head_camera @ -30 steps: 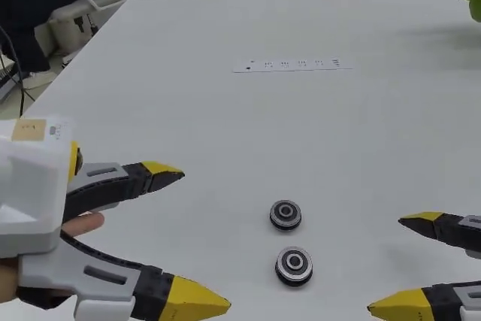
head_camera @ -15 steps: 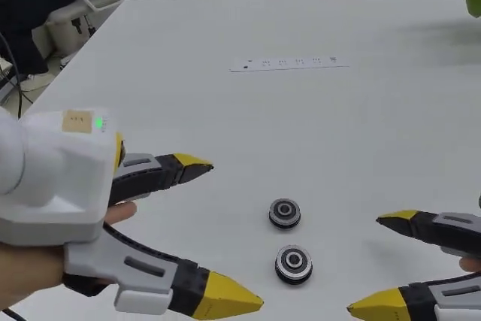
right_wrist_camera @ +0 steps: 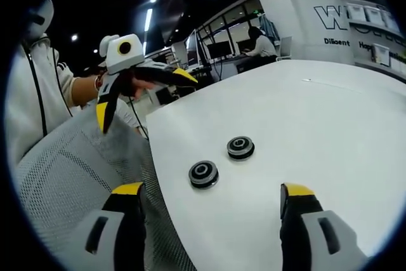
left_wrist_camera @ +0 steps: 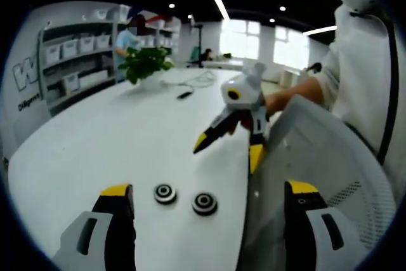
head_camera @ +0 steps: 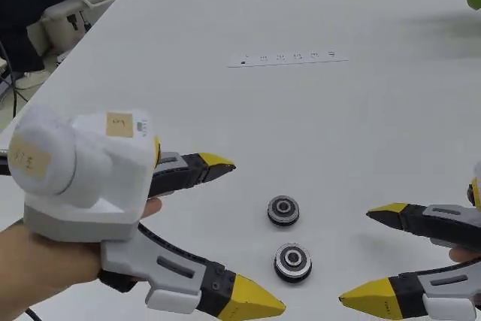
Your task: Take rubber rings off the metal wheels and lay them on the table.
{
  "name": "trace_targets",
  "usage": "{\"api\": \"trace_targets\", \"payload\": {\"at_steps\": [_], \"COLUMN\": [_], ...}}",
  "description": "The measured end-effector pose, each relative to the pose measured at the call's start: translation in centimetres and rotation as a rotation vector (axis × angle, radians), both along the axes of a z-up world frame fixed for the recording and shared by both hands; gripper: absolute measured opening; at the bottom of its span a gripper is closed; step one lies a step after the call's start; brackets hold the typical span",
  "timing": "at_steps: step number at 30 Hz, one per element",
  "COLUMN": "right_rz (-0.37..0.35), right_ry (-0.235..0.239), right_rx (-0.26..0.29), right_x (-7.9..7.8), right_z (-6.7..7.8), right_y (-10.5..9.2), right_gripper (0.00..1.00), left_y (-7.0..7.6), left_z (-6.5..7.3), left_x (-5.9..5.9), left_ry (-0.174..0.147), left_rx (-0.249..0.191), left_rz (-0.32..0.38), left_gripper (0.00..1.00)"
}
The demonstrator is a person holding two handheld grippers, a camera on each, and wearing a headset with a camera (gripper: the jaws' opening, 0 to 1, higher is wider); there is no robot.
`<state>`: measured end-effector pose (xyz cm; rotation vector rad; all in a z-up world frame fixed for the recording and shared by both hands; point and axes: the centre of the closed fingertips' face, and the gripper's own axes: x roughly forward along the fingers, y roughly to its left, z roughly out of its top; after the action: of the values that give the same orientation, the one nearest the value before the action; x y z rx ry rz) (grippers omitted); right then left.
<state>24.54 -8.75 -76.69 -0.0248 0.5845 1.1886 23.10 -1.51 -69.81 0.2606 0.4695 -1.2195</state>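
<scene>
While the left gripper (head_camera: 254, 236) and right gripper (head_camera: 359, 257) are held open and empty, both wheels (head_camera: 283, 210) lie loose. A wheel could be dragged if its ring (head_camera: 278, 263) is pulled unbraced.

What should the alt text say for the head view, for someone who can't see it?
A nearer wheel and a farther wheel, both metal with dark rings, lie on a white table between two open, yellow-tipped tools: the left hand-held gripper and the right hand-held gripper. Neither touches a wheel.
</scene>
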Motion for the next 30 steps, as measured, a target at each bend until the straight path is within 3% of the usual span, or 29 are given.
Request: {"api": "trace_targets", "payload": {"at_steps": [14, 27, 30], "right_rz": [0.034, 0.056, 0.059], "right_ry": [-0.003, -0.028, -0.033], "right_rx": [0.002, -0.003, -0.004], "right_x": [-0.1, 0.1, 0.2], "right_z": [-0.5, -0.8, -0.9], "right_y": [0.8, 1.1, 1.1], "right_gripper": [0.75, 0.63, 0.61], "left_y": [-1.3, -2.3, -2.4], "left_z": [-1.8, -2.2, -2.7], "left_x": [0.0, 0.3, 0.6], "left_ry": [0.007, -0.004, 0.005], "left_rx": [0.037, 0.035, 0.043], "left_rz": [-0.042, -0.074, -0.077], "left_gripper": [0.94, 0.84, 0.82]}}
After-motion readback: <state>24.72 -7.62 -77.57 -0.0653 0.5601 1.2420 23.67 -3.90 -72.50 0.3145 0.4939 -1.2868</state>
